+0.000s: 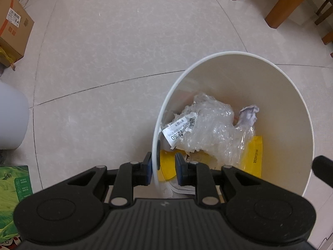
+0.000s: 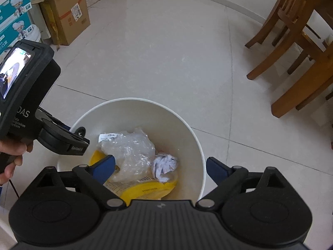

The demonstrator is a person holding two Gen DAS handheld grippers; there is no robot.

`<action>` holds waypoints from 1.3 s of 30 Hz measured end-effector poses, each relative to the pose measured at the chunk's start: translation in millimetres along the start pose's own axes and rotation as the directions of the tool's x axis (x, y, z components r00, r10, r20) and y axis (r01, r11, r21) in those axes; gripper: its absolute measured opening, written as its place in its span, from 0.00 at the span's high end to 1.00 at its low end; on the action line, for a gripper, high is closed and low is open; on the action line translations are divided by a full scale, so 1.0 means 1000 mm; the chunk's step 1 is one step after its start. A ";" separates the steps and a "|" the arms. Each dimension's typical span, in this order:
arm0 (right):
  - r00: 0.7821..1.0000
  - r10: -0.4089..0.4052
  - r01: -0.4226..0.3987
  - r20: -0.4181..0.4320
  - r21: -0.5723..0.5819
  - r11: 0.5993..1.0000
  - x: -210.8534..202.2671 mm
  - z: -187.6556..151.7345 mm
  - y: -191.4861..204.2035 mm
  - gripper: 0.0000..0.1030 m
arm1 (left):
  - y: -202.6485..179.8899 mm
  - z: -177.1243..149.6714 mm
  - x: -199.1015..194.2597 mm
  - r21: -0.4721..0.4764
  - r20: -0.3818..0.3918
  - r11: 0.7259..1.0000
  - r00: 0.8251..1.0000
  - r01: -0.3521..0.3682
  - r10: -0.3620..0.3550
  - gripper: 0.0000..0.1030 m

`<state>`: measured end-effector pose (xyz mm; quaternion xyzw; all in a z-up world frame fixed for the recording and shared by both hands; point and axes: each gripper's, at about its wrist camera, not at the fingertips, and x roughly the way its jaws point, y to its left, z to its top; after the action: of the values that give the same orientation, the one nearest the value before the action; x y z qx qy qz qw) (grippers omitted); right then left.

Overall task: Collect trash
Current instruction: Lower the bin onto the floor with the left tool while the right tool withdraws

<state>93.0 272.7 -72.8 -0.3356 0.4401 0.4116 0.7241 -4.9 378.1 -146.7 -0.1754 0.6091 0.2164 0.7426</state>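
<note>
1. Pinching the near rim of the white bin, the left tongs sit with one blue pad outside the wall and one inside, nearly pressed together; judging by this grip, they steady the bin while trash goes in.
2. The right tongs hang above the bin's mouth, spread wide with nothing between the pads, which suits a drop into the bin.
3. Inside the bin, the crumpled paper ball lies on top of the heap, just beside the clear bubble wrap and over a yellow package.
4. A torn price label clings to the wrap on the side nearest the left tongs.
5. Beyond the bin, the tiled floor shows no loose trash in view; cardboard boxes and wooden chairs stand well apart from the bin.
</note>
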 end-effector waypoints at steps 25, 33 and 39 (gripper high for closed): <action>0.997 -0.036 0.070 -0.075 0.517 0.853 -0.050 -0.108 -0.015 0.00 | -0.004 -0.001 -0.013 0.018 0.067 1.000 0.998 -0.017 0.016 0.80; 0.989 -0.089 0.137 -0.115 0.535 0.834 -0.042 -0.127 -0.010 0.00 | 0.001 -0.008 -0.030 0.052 0.108 0.999 0.994 0.011 -0.016 0.49; 0.985 -0.103 0.161 -0.140 0.518 0.840 -0.042 -0.126 -0.006 0.00 | 0.008 -0.025 -0.060 0.111 0.166 0.993 0.986 -0.043 0.025 0.19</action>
<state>41.6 150.1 -82.3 -0.1752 0.5498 0.2058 0.7904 -39.3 365.1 -93.0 -0.1037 0.5603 0.2075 0.7952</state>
